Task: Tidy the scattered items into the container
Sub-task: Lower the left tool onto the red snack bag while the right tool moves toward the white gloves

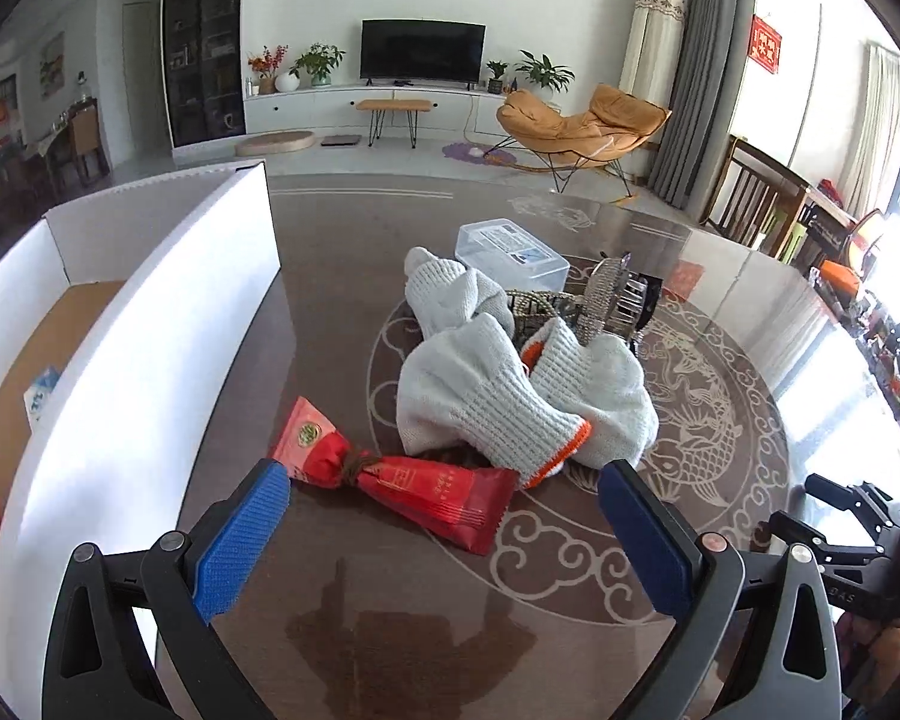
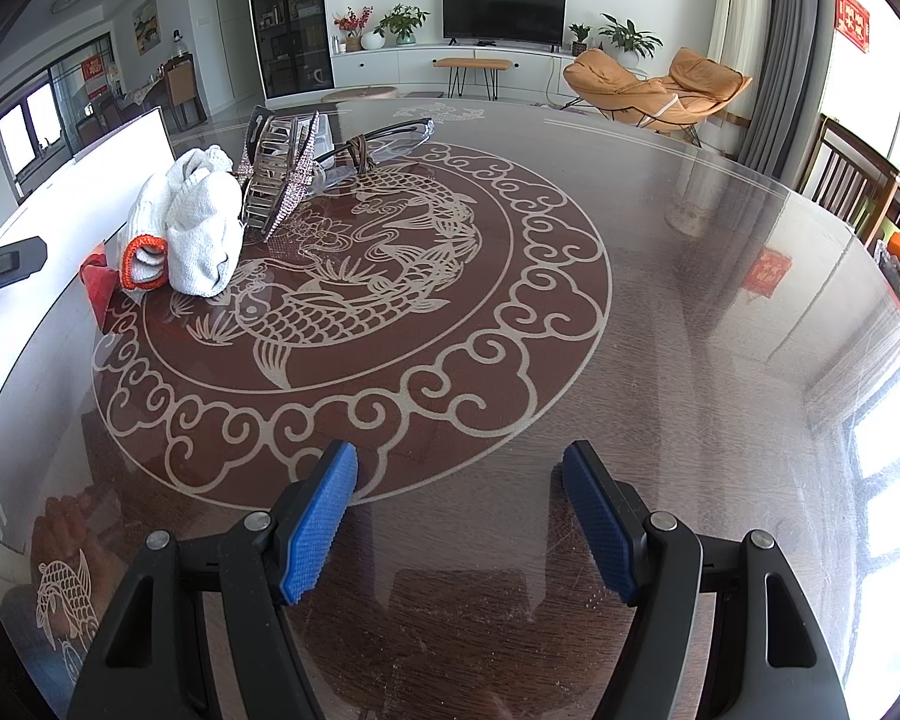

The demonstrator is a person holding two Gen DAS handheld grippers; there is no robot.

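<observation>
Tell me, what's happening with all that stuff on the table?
Someone is tidying up with two hand-held grippers. The left gripper is open and sits just in front of a red snack packet, with nothing in it yet. Behind the packet lie white work gloves, a sparkly hair clip, glasses and a clear plastic box. The white cardboard box waits on the left with a few things already inside. The right gripper is open over bare table.
</observation>
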